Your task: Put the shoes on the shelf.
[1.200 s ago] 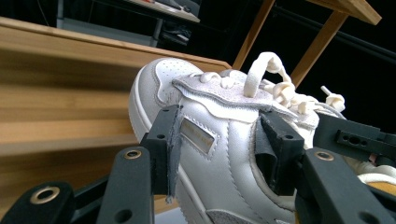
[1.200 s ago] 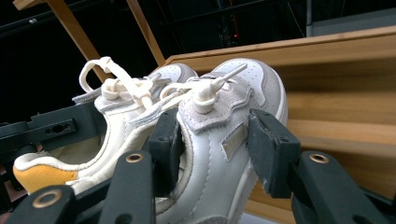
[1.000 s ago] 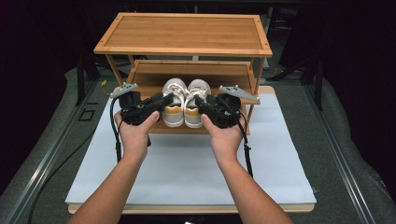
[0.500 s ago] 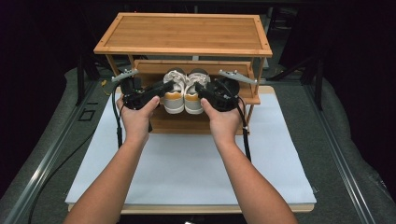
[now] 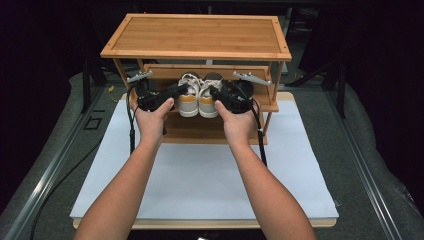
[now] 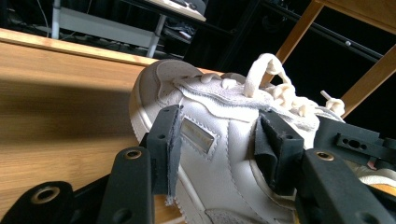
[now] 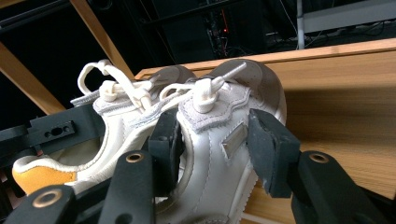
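Observation:
A pair of white sneakers with orange heels sits side by side at the middle tier of a bamboo rack (image 5: 200, 35). My left gripper (image 5: 181, 91) is shut on the left sneaker (image 5: 188, 102), gripping it from the left. In the left gripper view its pads (image 6: 170, 140) press on the white leather side of that sneaker (image 6: 224, 116). My right gripper (image 5: 215, 93) is shut on the right sneaker (image 5: 209, 104). The right gripper view has its pads (image 7: 271, 144) clamped on that laced shoe (image 7: 215, 112), with the other shoe's orange heel (image 7: 42, 179) to the left.
The rack's top board overhangs the shoes, and its corner posts (image 5: 125, 75) stand close outside each hand. A lower tier (image 5: 200, 131) lies below. The rack stands on a white mat (image 5: 200, 185) over a wooden board, with grey carpet (image 5: 360, 150) around it.
Both hands have moved away from the person toward the rack, carrying the two sneakers deeper in under the top board. The grips look the same.

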### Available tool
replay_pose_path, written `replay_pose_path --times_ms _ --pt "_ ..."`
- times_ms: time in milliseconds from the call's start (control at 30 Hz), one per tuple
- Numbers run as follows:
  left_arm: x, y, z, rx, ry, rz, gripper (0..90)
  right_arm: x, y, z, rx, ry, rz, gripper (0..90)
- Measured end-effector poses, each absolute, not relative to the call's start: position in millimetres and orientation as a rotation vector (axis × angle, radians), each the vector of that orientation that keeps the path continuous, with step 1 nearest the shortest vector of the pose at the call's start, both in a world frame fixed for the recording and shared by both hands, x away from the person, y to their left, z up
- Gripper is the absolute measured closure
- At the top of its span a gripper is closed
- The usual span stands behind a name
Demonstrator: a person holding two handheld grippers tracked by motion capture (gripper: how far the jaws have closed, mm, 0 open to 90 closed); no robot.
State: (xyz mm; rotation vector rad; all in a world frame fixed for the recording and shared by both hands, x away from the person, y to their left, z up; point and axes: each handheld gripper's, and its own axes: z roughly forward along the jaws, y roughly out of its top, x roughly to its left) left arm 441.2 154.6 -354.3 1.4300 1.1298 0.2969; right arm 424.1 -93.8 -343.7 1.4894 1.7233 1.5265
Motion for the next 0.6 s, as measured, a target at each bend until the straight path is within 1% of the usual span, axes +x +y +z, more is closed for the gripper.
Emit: replay_pose_path --times_ms 433,600 --pt "452 153 -363 1.444 1.144 0.294 54.4 437 -95 -352 1.519 1.719 1.510 55.4" --pt "455 156 -364 1.436 1.152 0.280 54.4 443 -95 -355 1.533 1.705 1.557 55.3"
